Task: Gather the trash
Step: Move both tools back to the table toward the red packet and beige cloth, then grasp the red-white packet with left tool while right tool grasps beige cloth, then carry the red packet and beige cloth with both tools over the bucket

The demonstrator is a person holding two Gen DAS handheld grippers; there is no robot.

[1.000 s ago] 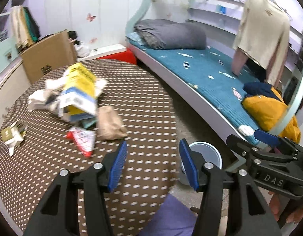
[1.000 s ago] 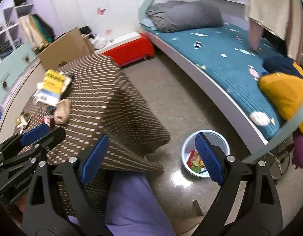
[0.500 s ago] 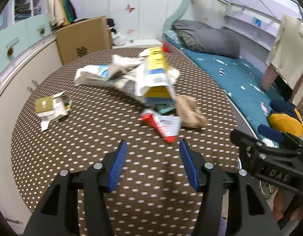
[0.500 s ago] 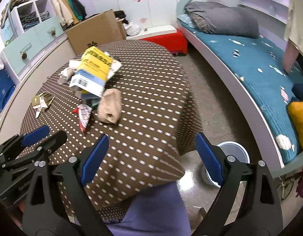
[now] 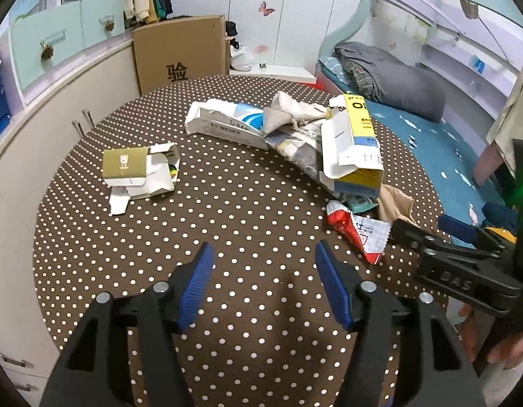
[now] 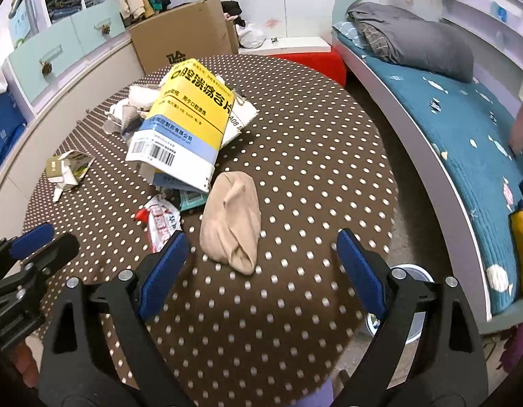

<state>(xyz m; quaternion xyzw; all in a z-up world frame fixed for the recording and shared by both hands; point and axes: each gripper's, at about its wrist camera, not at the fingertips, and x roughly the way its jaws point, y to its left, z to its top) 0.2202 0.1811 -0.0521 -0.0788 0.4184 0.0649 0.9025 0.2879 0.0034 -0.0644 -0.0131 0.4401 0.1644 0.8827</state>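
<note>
Trash lies on a round brown polka-dot table (image 5: 227,237): a yellow and blue carton (image 6: 190,125), also in the left wrist view (image 5: 354,149), a beige crumpled bag (image 6: 232,215), a red and white wrapper (image 5: 358,232), a white and blue box (image 5: 227,122) and a small gold torn box (image 5: 139,169). My left gripper (image 5: 265,285) is open and empty above the near table edge. My right gripper (image 6: 261,271) is open and empty, just short of the beige bag. A white bin (image 6: 410,302) stands on the floor, partly hidden by the right finger.
A bed with a blue cover (image 6: 465,129) runs along the right. A large cardboard box (image 5: 180,54) stands behind the table. Low cabinets (image 5: 34,142) curve along the left. A red block (image 6: 315,64) sits on the floor beyond the table.
Both grippers have swung left from the floor and bin towards the table. The trash pile now lies ahead of them. Both stay open.
</note>
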